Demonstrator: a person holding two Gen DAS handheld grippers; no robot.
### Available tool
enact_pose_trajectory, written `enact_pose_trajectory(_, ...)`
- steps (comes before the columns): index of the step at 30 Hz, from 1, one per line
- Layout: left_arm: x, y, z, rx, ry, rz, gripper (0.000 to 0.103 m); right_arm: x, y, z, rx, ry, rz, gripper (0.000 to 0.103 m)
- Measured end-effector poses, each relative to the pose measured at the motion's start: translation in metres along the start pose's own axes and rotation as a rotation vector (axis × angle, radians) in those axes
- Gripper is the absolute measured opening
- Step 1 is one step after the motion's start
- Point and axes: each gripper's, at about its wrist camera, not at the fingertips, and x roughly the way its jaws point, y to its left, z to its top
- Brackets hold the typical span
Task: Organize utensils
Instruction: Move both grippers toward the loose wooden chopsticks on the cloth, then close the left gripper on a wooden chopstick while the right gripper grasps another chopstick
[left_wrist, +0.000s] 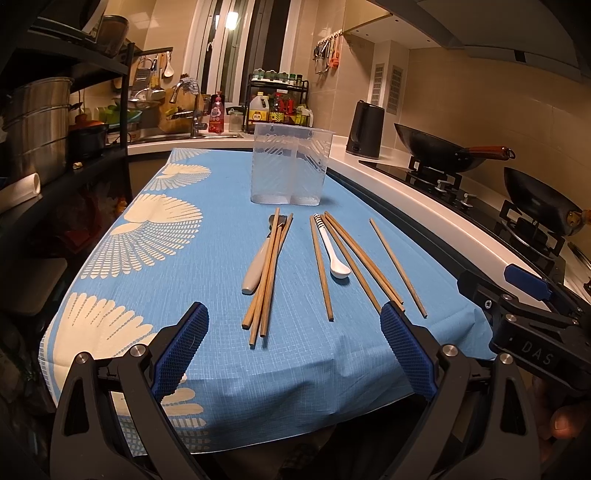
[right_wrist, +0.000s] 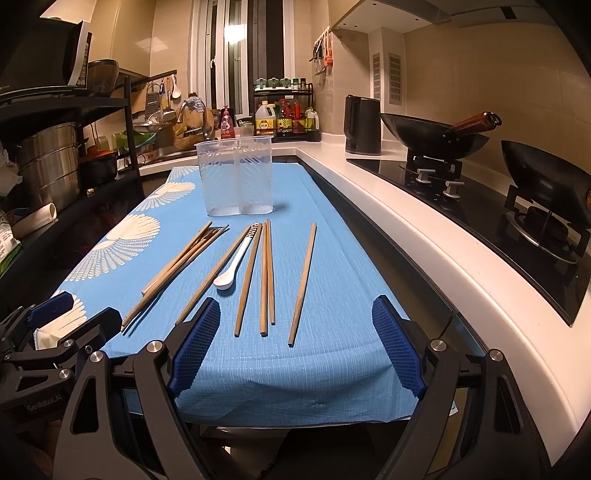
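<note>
Wooden chopsticks (right_wrist: 302, 284) are laid loose on the blue cloth of the surface (right_wrist: 332, 369), in front of a clear two-compartment holder (right_wrist: 236, 177) that appears empty. They are judged light, stiff and thin, likely to roll, and best pinched near mid-length. A white spoon (right_wrist: 236, 262) among them is judged smooth and breakable; a grey-handled utensil (left_wrist: 258, 264) is partly buried under the further bundle. Both left tongs (left_wrist: 295, 358) and right tongs (right_wrist: 295, 354) are spread wide, holding nothing. Nothing is seen barring the way to the holder.
</note>
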Motion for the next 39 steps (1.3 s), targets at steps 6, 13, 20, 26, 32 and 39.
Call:
enact_pose_trajectory(6, 0.000, -0.002, 0.000, -0.002, 0.000, -0.007, 0.091, -0.001, 0.001, 0.000, 0.004, -0.001, 0.003, 0.083)
enact_pose_trajectory(13, 0.000, -0.003, 0.000, 0.003, 0.001, -0.021, 0.086, -0.002, 0.001, 0.002, 0.007, -0.004, 0.011, 0.080)
enact_pose_trajectory(20, 0.001, -0.002, -0.003, 0.011, 0.005, -0.037, 0.063, 0.000, -0.002, 0.003, 0.021, -0.003, 0.030, 0.073)
enact_pose_trajectory(26, 0.010, 0.010, -0.013, 0.012, 0.030, -0.037, 0.020, 0.012, -0.010, 0.004, 0.061, -0.013, 0.026, 0.039)
enact_pose_trajectory(32, 0.026, 0.026, -0.021, 0.012, 0.045, -0.043, 0.013, 0.047, -0.014, -0.001, 0.078, 0.039, 0.014, 0.028)
enact_pose_trajectory(39, 0.048, 0.032, -0.027, 0.028, 0.065, -0.066, 0.007, 0.097, -0.014, -0.012, 0.094, 0.186, 0.016, 0.023)
